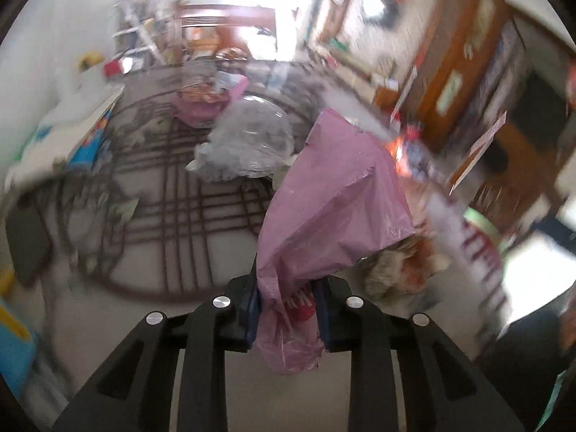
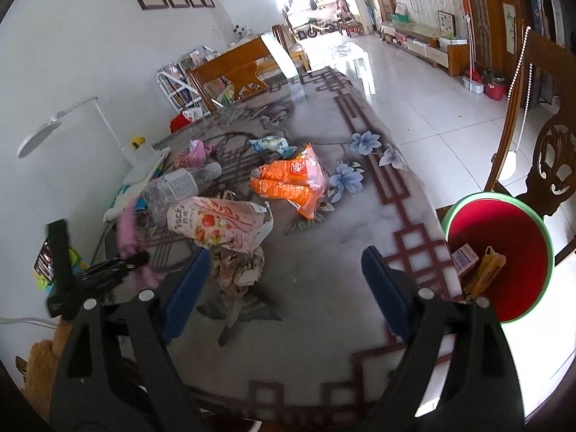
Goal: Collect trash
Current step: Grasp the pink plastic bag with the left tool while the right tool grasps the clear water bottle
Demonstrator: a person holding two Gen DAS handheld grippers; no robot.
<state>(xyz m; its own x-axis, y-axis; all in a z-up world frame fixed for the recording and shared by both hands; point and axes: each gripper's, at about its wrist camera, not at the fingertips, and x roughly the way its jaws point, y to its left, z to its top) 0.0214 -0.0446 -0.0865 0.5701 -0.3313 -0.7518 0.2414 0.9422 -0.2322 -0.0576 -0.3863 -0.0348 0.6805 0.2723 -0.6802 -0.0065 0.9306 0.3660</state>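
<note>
A: Left wrist view was blurry, but the left gripper [image 1: 287, 315] had its jaws clamped on a pink plastic bag [image 1: 334, 198], lifted off the tabletop [image 1: 201, 252].

B: And the right?

A: The right gripper [image 2: 284, 288] had jaws wide, nothing between them, hanging over the tabletop near its front edge.

B: Bin?

A: A red bin [image 2: 504, 244] with a green rim sat just past the tabletop's right edge, by a wooden chair [image 2: 550, 151]. Two or three wrappers were already inside, one pink and one yellow.

B: So, partly done.

A: I'd judge early to middle. Lots was left on the tabletop: a Pocky bag [image 2: 219, 223], an orange snack bag [image 2: 291, 183], a clear plastic bottle [image 2: 176, 183], a blue-and-white wrapper [image 2: 271, 144], crumpled brown paper scraps [image 2: 237, 270], and a pink crumple [image 2: 196, 153] further back.

B: Where did the pink bag sit relative to the bin?

A: Far side from it. The right view showed the bag at the left end of the tabletop, well apart from the bin, so my guess was it needed carrying across.
</note>
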